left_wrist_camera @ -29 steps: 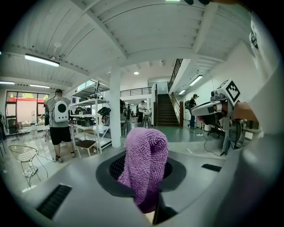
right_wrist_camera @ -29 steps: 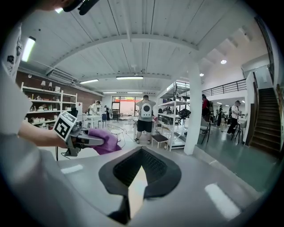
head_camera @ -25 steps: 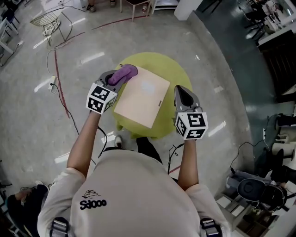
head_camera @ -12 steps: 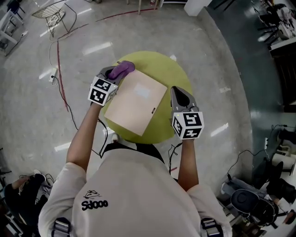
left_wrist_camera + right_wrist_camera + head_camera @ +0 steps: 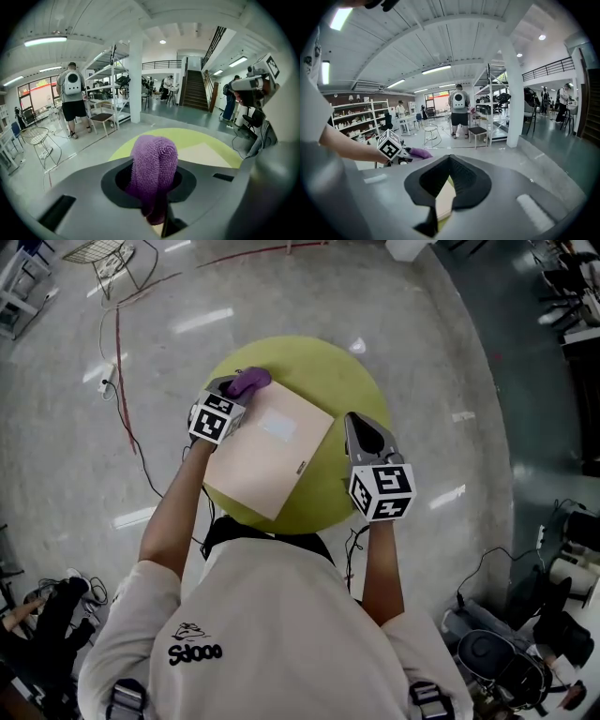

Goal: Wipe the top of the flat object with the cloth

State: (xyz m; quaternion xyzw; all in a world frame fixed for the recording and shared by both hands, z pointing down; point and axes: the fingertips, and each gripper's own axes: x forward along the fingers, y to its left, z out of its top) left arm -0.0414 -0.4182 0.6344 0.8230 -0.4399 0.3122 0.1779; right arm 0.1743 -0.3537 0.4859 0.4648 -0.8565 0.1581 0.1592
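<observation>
Left gripper [image 5: 234, 390] has its jaws clamped on the purple cloth [image 5: 249, 381], sitting at the far left corner of the beige flat board [image 5: 267, 456] on the round green bench [image 5: 342, 381]. Right gripper [image 5: 363, 427] jaws are closed on nothing, just beside the board's right edge.

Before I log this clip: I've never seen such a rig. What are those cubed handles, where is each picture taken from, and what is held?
No robot here: a person holds a two-jaw gripper in each hand; the patterned cubes are part of them. One picture comes from a camera on the person's head, looking steeply down. The other two come from cameras riding on the grippers, looking along their jaws. On the round yellow-green table lies a flat beige board. The left gripper is clamped on a purple cloth, next to the board's far corner. The right gripper hangs beside the board's right side, jaws together, holding nothing.
</observation>
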